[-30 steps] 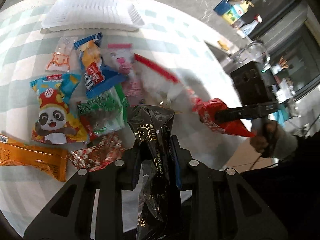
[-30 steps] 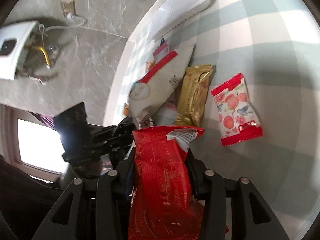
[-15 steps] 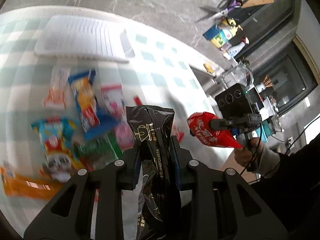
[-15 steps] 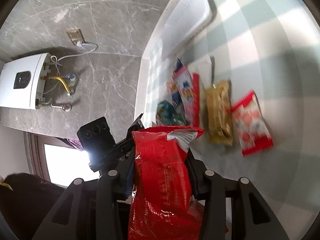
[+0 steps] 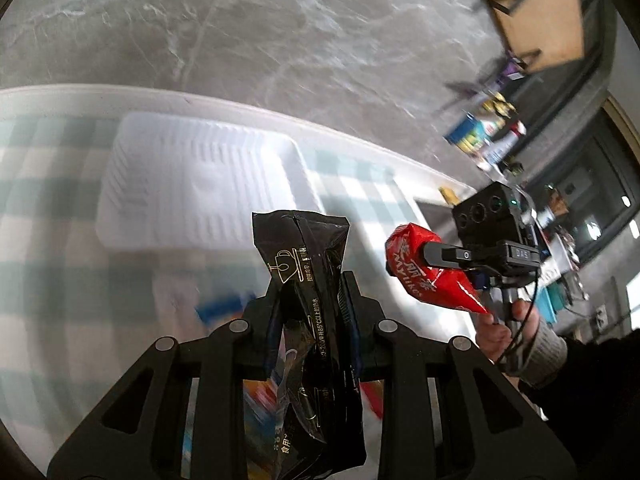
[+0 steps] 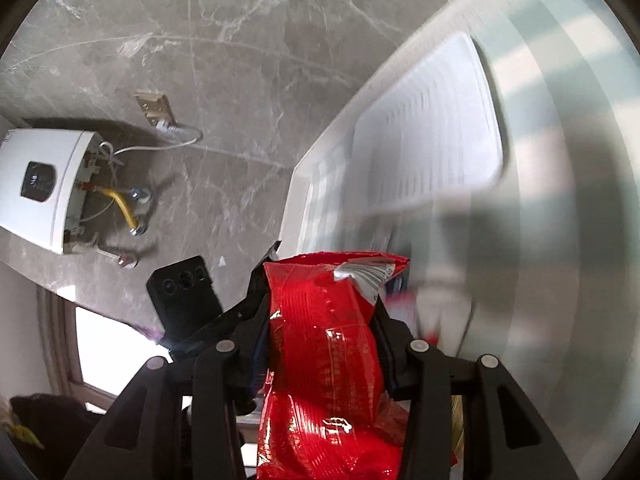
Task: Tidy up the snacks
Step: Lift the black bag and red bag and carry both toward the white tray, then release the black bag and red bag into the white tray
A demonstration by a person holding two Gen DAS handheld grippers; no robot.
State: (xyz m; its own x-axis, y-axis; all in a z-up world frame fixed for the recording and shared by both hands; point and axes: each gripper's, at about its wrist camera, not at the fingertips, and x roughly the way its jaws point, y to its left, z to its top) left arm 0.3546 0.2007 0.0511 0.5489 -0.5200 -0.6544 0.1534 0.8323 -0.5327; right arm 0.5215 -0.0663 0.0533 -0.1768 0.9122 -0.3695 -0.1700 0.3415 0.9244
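My left gripper [image 5: 310, 288] is shut on a black snack packet [image 5: 308, 320] with gold print, held upright above the checked tablecloth. A white slotted basket [image 5: 200, 184] lies ahead of it and a little to the left. In the left wrist view the right gripper [image 5: 432, 256] shows at the right, carried by a hand [image 5: 504, 328] and shut on a red snack packet [image 5: 428, 276]. In the right wrist view my right gripper [image 6: 322, 300] clamps that red packet [image 6: 324, 344], with the white basket [image 6: 420, 152] ahead at the upper right. The left gripper's camera block [image 6: 182, 300] shows at the left.
Blurred snack packets [image 5: 224, 304] lie on the cloth below the left gripper. A grey marble wall [image 5: 280, 32] rises behind the table's white edge. A white wall heater [image 6: 44, 188] with pipes hangs at the left. A shelf with bottles [image 5: 488, 136] is far right.
Both grippers have risen and moved away from the snack pile toward the white basket, each keeping its packet. The pile has slid down out of view and the basket looks much larger.
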